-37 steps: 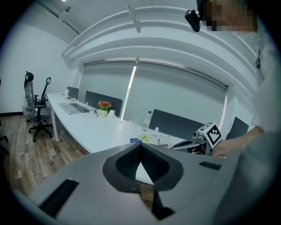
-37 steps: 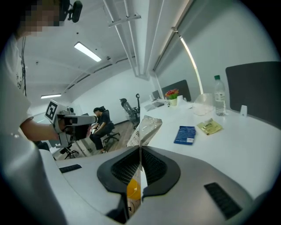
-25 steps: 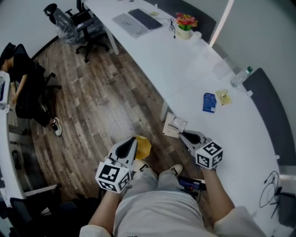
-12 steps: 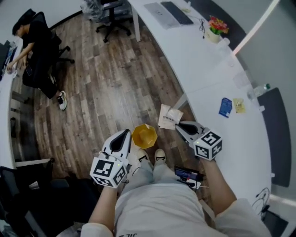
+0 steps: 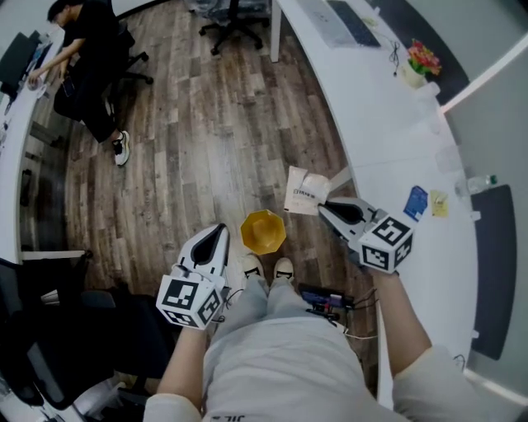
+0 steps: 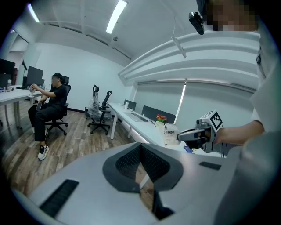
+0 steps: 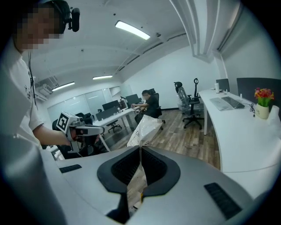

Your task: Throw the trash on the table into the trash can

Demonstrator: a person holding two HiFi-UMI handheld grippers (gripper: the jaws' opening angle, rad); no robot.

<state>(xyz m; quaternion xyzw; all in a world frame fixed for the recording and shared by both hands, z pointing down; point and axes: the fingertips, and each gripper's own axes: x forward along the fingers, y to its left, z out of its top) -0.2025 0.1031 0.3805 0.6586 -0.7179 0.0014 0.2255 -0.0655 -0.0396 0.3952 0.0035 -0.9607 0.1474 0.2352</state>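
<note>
A yellow trash can [image 5: 263,232] stands open on the wood floor just ahead of my shoes. My right gripper [image 5: 323,207] is shut on a white printed packet [image 5: 305,189], which hangs over the floor just right of and beyond the can. The packet [image 7: 144,129] sticks up from between the closed jaws in the right gripper view. My left gripper [image 5: 218,233] hovers left of the can with its jaws together and nothing in them. A blue packet [image 5: 417,202] and a yellow scrap [image 5: 439,203] lie on the white table [image 5: 388,140].
The curved table runs along the right with a flower pot [image 5: 421,61], a laptop [image 5: 337,20] and a bottle [image 5: 483,180]. A person [image 5: 87,45] sits at a desk at the top left. Office chairs [image 5: 231,12] stand at the top; a black chair [image 5: 49,330] is at the lower left.
Both grippers swung away from the table edge out over the floor, the right one carrying the white packet. The yellow can, earlier half hidden by the left gripper, now shows between them.
</note>
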